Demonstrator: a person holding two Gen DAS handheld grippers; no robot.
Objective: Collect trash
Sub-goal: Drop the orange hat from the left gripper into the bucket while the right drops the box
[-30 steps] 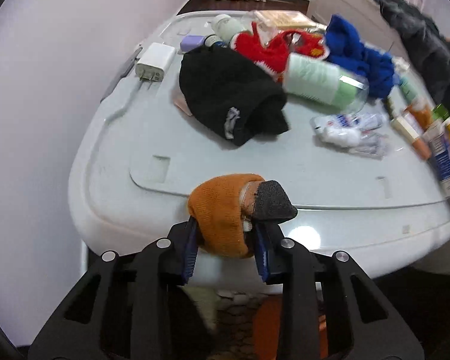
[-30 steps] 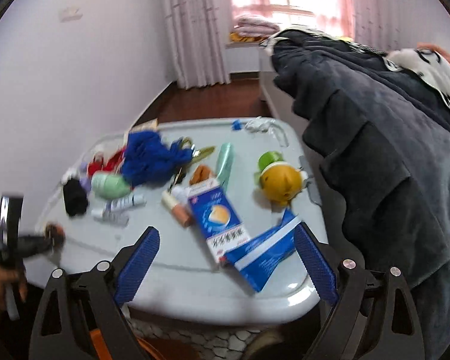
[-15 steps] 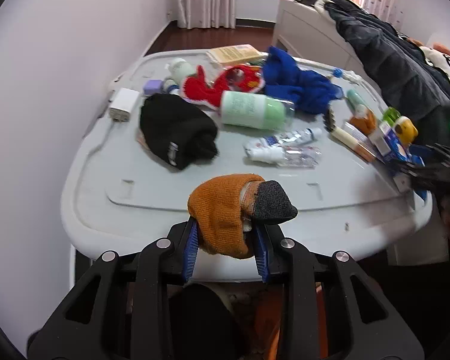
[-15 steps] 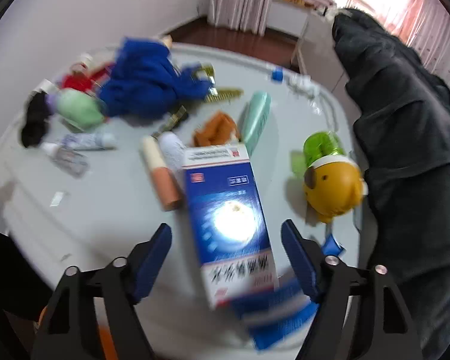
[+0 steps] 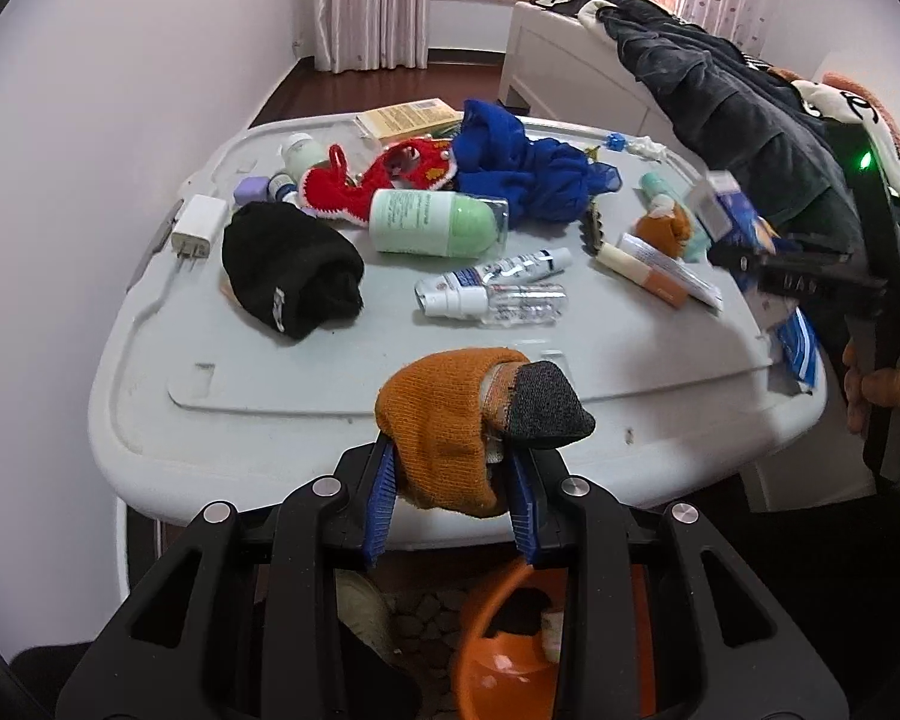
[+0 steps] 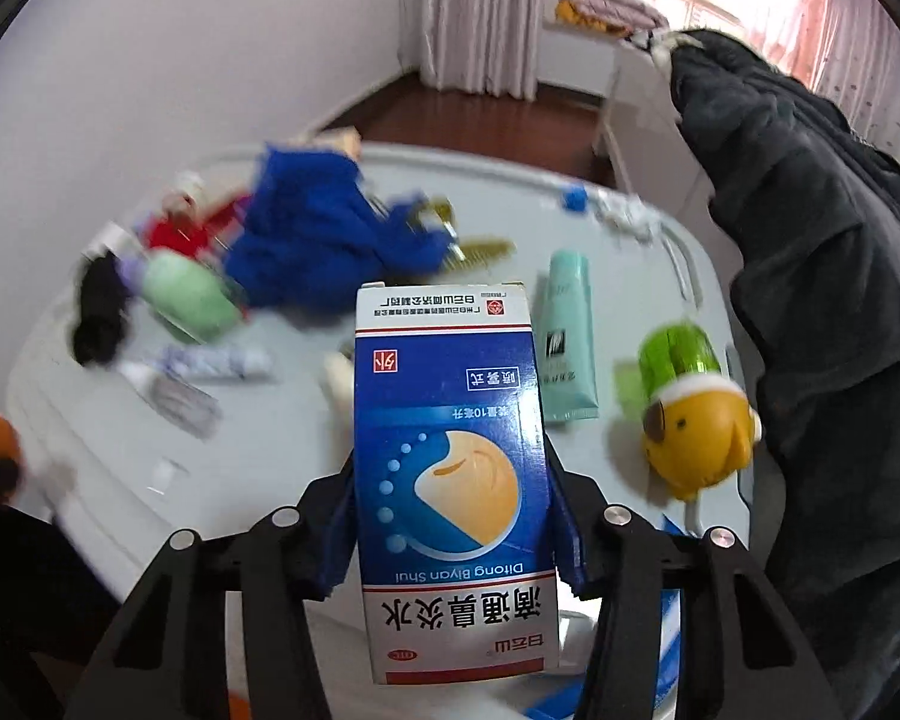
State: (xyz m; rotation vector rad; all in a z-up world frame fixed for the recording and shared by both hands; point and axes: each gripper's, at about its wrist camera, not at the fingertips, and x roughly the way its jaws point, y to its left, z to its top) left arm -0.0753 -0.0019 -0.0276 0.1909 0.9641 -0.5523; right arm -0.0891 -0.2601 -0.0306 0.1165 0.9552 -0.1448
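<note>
Blue-and-white medicine box [image 6: 450, 468] between the blue pads of right gripper [image 6: 453, 516], jaws closing against its two long sides, box lifted off grey table [image 6: 282, 438], printed face toward camera. Yellow toy bottle [image 6: 693, 420] and teal tube [image 6: 567, 336] beyond it on the table. Orange-and-grey knit sock [image 5: 468, 414] pinched in left gripper [image 5: 450, 498], off the table's near edge, above orange bin [image 5: 504, 648]

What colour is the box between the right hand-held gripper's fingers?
The box is blue and white with a red stripe, clearest in the right wrist view.
</note>
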